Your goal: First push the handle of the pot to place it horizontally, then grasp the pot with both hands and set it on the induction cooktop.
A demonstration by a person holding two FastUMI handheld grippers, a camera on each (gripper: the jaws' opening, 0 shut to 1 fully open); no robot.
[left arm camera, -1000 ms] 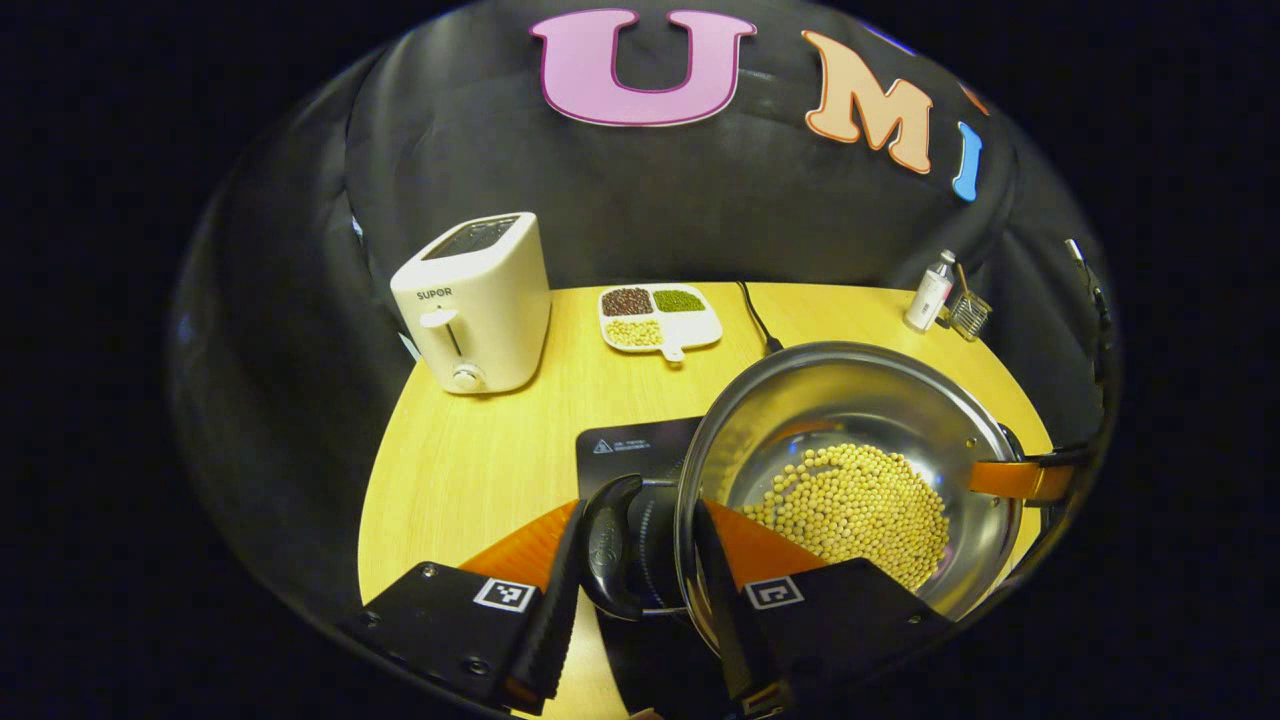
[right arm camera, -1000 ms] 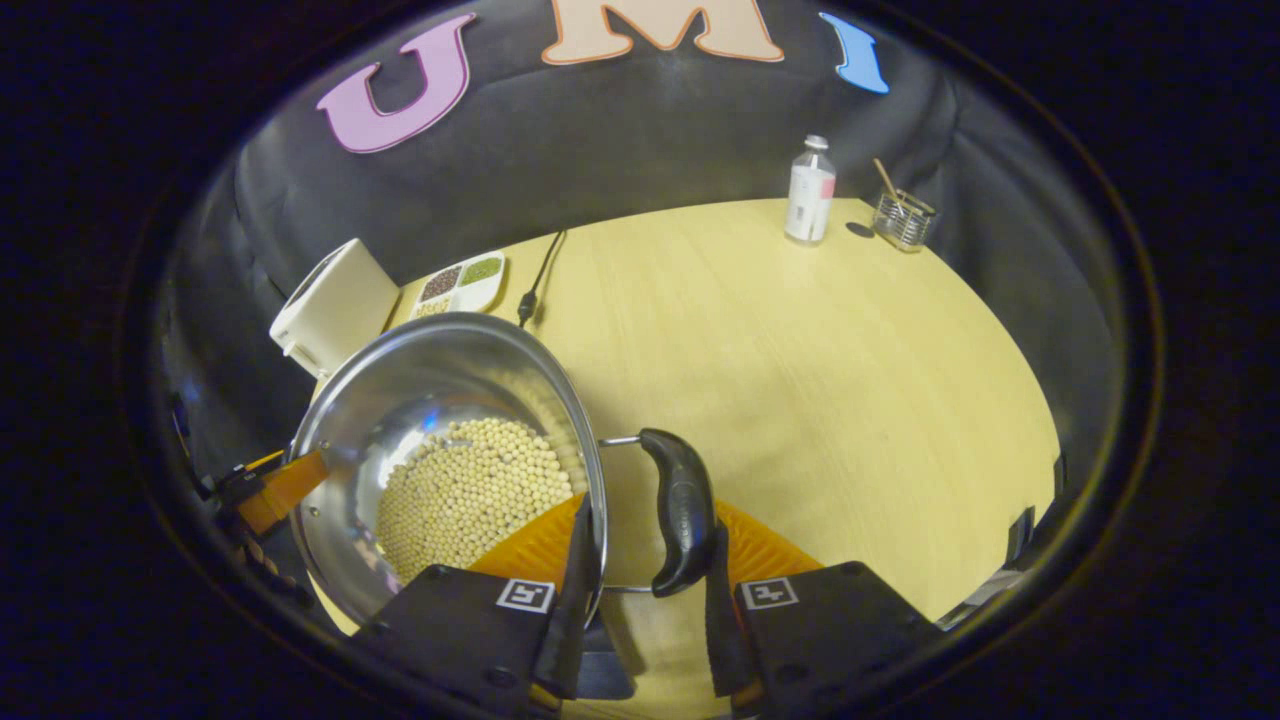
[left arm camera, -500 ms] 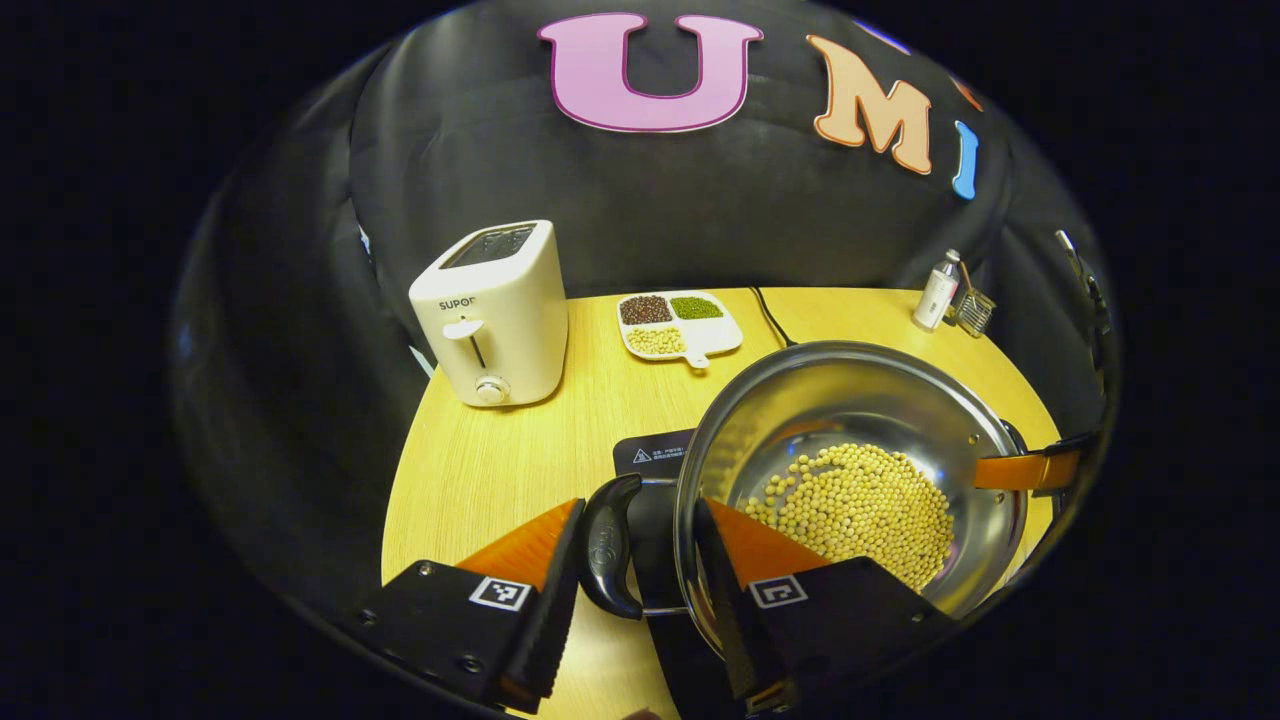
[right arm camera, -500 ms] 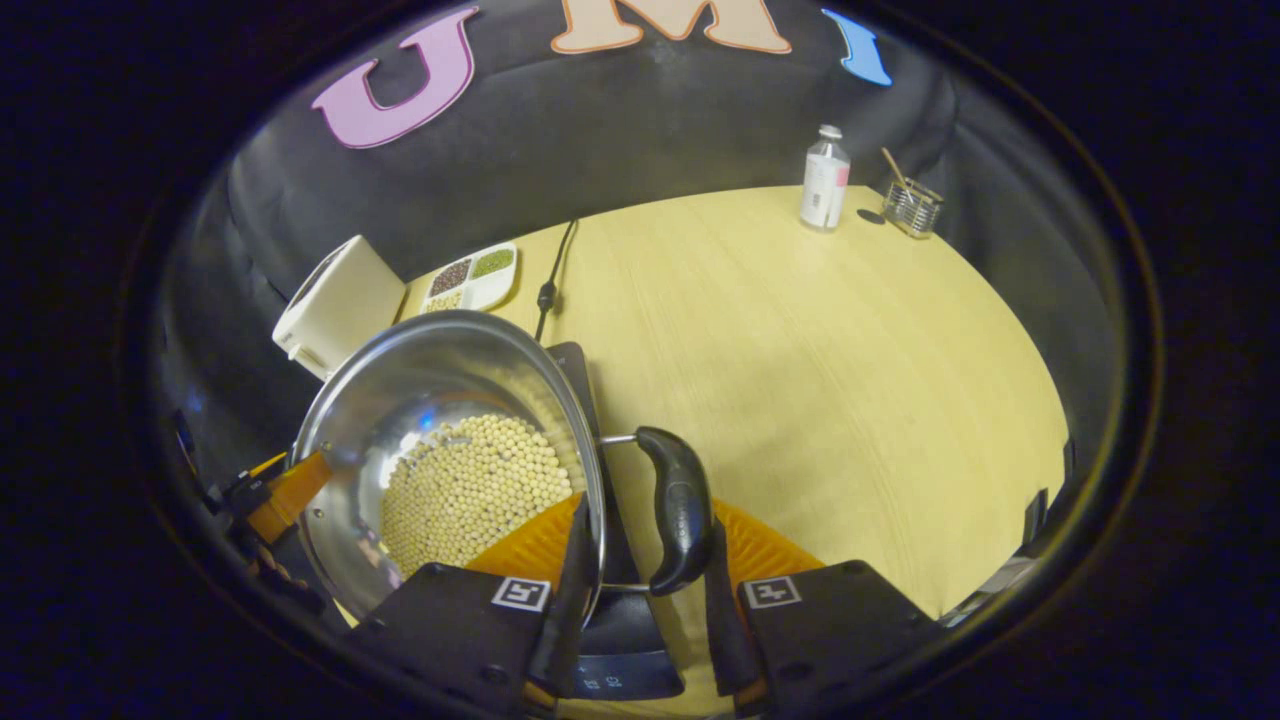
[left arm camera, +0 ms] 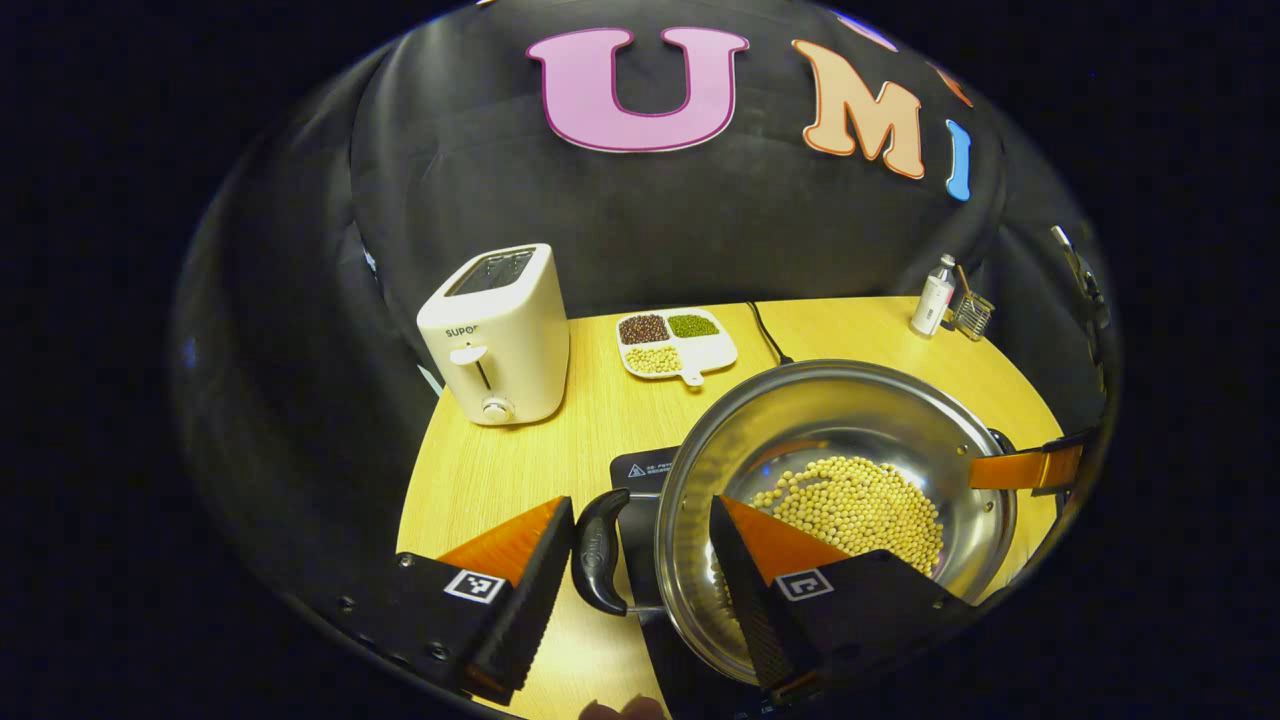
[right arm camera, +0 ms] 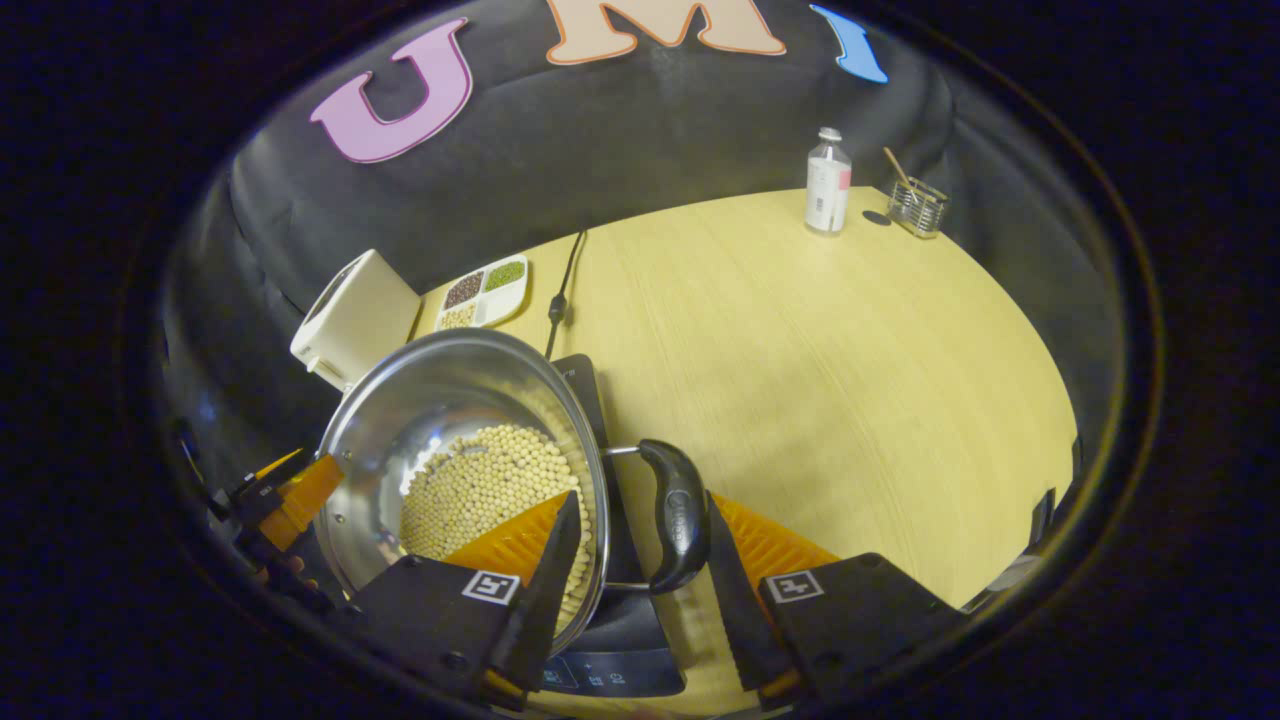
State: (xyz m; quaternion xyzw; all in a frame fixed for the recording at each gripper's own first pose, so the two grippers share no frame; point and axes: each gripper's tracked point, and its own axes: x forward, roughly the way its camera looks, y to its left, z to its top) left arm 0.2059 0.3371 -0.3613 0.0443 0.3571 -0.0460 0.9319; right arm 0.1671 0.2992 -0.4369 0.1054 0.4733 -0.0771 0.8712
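The left gripper [left arm camera: 635, 600] points forward and slightly down over the near rim of the pot [left arm camera: 790, 420]. Its jaws are spread wide and straddle the black side handle [left arm camera: 598, 565] and the pot wall: one finger is just outside the handle, and the other reaches inside the bowl with a visible gap to the rim, so nothing is clamped. The right gripper [right arm camera: 630, 600] mirrors this at the opposite side. Its jaws are likewise parted around the second handle [right arm camera: 678, 515], with one finger inside the pot above the soybeans [right arm camera: 480, 490] and the other close against the handle's outer face; whether it touches cannot be told. Both handles lie level, sticking out sideways from the rim. The pot is directly ahead of and between the two grippers, over the induction cooktop [left arm camera: 640, 465], whose black edge shows under each handle. In the left gripper view the right gripper's body sits at the far rim, and the right gripper view shows the left one likewise, with a dim hand [right arm camera: 275, 575] behind it. Beyond the pot on the table [right arm camera: 850, 350] are a toaster [left arm camera: 497, 335], a divided dish of beans [left arm camera: 676, 343], a bottle [right arm camera: 828, 182] and a glass holder [right arm camera: 917, 207].
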